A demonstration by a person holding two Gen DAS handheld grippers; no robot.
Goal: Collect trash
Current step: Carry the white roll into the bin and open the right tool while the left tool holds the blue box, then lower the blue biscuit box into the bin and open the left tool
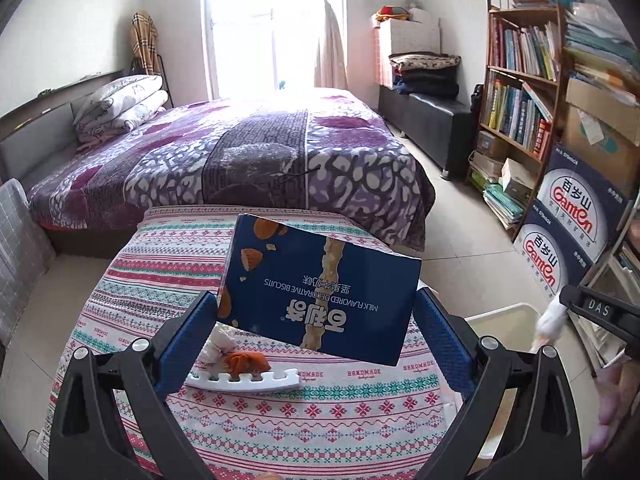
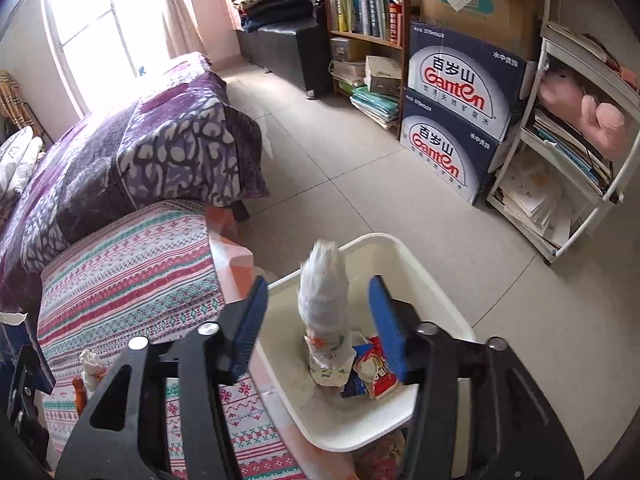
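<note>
My left gripper (image 1: 316,312) is shut on a dark blue biscuit box (image 1: 320,284) and holds it above the striped table (image 1: 320,412). Under it lie a crumpled white tissue (image 1: 218,346), an orange peel (image 1: 246,362) and a white notched foam strip (image 1: 244,382). My right gripper (image 2: 320,312) is open over the white trash bin (image 2: 424,280). A blurred white crumpled wad (image 2: 324,292) is between its fingers, apart from both pads, seemingly falling. In the bin lie a wrapper (image 2: 374,372) and crumpled paper (image 2: 330,364). The right gripper also shows in the left wrist view (image 1: 600,312).
A bed with a purple cover (image 1: 240,156) stands beyond the table. A bookshelf (image 1: 516,92) and stacked blue Ganten cartons (image 2: 456,112) line the right wall, with a white rack (image 2: 568,152) next to them. The bin stands on the tiled floor (image 2: 340,168) right of the table.
</note>
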